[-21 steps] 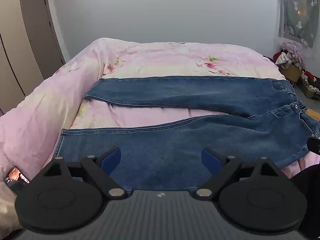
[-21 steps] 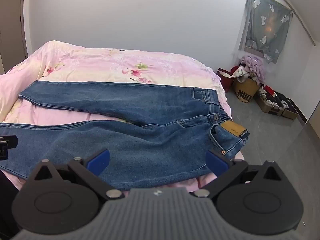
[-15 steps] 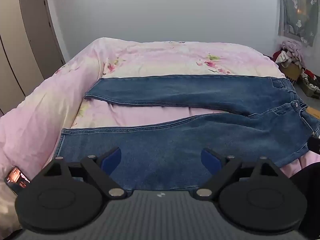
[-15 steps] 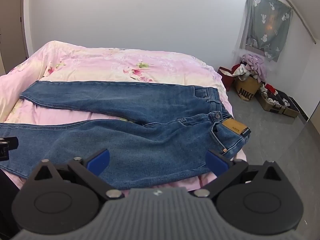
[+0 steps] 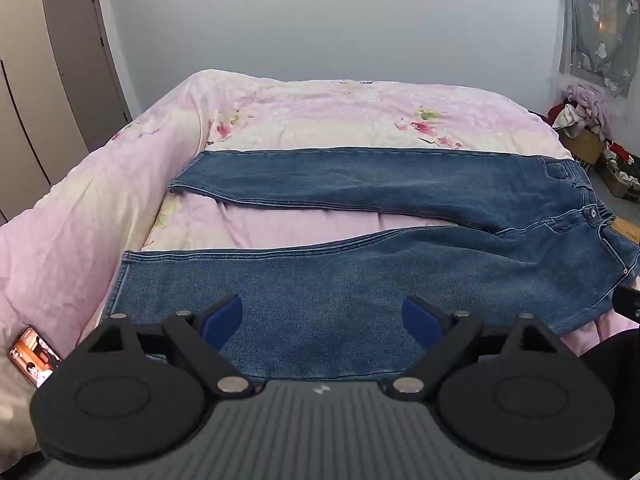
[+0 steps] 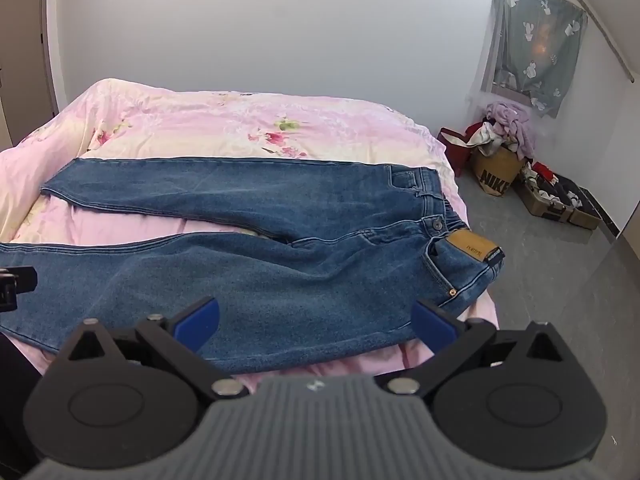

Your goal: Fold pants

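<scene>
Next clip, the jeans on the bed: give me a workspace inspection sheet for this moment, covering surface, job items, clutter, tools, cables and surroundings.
Surface: bed with a pink floral quilt, rumpled along its left side.
Job's things: blue jeans spread flat and unfolded, legs apart, waistband at the bed's right edge, tan waist patch showing.
Clutter: lit phone on the quilt at the near left.
Tools: left tool open and empty above the near leg; right tool open and empty above the near leg's thigh.
Cables: nothing seen.
Surroundings: grey floor, Nike bag heaped with clothes, open boxes beside it, patterned curtain, closet doors on the left.
</scene>
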`<action>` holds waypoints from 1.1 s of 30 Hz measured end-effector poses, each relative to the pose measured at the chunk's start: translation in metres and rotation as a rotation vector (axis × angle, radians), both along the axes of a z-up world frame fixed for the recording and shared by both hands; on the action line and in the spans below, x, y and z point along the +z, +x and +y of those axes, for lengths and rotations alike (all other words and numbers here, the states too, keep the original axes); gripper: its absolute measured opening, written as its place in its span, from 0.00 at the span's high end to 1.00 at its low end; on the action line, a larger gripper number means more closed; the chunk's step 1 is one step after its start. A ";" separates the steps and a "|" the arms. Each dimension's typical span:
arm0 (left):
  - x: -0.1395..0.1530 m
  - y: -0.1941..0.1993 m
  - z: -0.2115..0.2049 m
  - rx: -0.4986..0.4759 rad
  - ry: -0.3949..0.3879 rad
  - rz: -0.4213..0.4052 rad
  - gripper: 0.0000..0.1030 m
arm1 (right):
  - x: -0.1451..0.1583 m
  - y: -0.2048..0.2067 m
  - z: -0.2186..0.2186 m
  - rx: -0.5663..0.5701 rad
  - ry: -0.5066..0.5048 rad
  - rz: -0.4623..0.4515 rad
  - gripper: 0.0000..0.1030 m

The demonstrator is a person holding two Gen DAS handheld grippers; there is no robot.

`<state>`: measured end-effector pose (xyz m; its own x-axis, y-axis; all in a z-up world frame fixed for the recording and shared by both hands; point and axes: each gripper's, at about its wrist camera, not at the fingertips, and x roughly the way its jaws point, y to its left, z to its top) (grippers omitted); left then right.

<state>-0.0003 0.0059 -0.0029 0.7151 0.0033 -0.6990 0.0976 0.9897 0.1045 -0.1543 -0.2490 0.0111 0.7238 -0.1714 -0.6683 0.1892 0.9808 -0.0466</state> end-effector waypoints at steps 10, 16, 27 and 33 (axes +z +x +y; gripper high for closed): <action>0.002 -0.001 0.002 0.002 0.000 0.002 0.00 | 0.000 -0.002 0.000 0.004 0.012 0.002 0.04; 0.002 -0.002 0.002 0.003 0.000 0.002 0.00 | 0.000 -0.002 0.000 0.003 0.011 0.002 0.04; 0.002 -0.003 0.002 0.001 -0.003 0.005 0.00 | 0.001 -0.003 0.001 0.002 0.016 0.003 0.04; 0.001 -0.004 0.003 -0.001 -0.005 0.004 0.00 | 0.001 -0.004 0.002 0.004 0.016 0.000 0.04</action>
